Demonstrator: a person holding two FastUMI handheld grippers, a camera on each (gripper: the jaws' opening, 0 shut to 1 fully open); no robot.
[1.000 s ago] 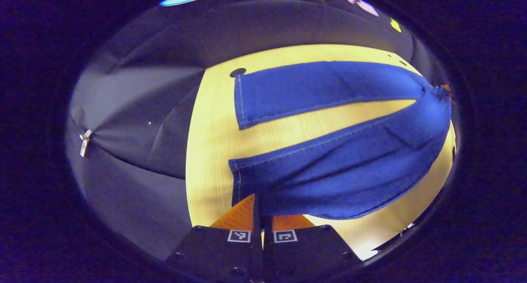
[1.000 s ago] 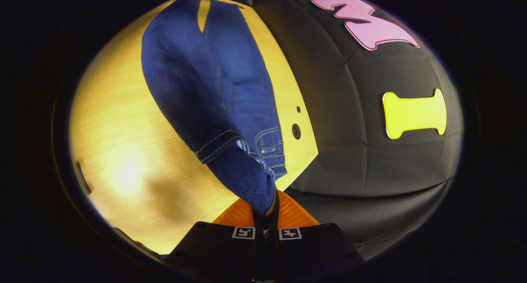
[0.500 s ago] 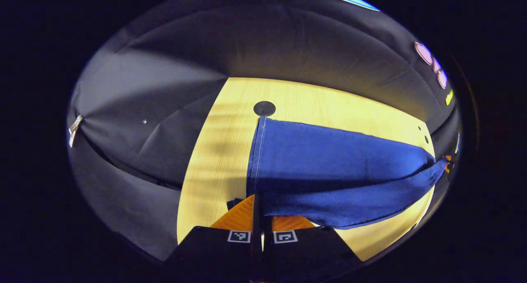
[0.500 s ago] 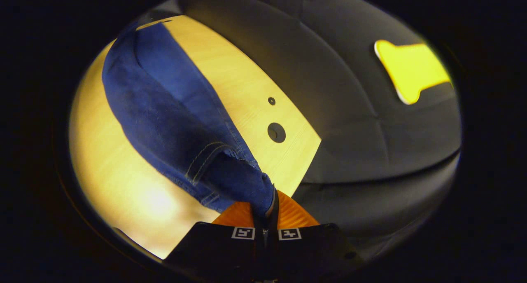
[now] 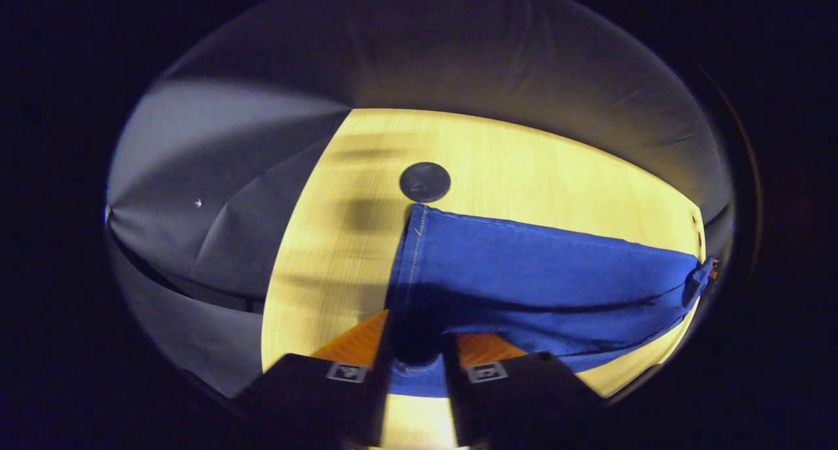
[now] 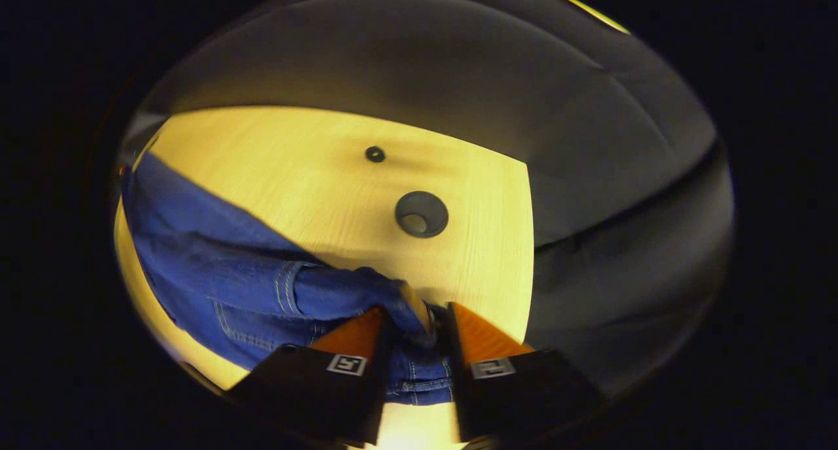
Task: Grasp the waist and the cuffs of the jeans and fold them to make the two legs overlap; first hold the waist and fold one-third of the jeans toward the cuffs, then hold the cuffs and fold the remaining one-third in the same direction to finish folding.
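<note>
Black cloth walls close in behind a pale wooden tabletop (image 5: 524, 155), and on it the jeans (image 5: 537, 280) lie flat with one leg laid over the other. Much of the garment is hard to read: in the left gripper view the far end shrinks into the dark right-hand rim, where a speck of the other gripper can barely be made out, and the near cuff (image 5: 412, 266) sinks into shadow between the jaws. The left gripper (image 5: 414, 345) has its jaws parted, released, with the cuff edge lying in the gap between them and the legs running off ahead and to the right. A round dark hole (image 5: 425, 181) in the tabletop sits just beyond the cuff. In the right gripper view the right gripper (image 6: 419, 329) also stands with jaws spread, the bunched waist (image 6: 353, 293) resting in the gap and spilling off to the left; the stitched pocket below is cut off by the left finger. Two holes (image 6: 421, 213) lie ahead.
</note>
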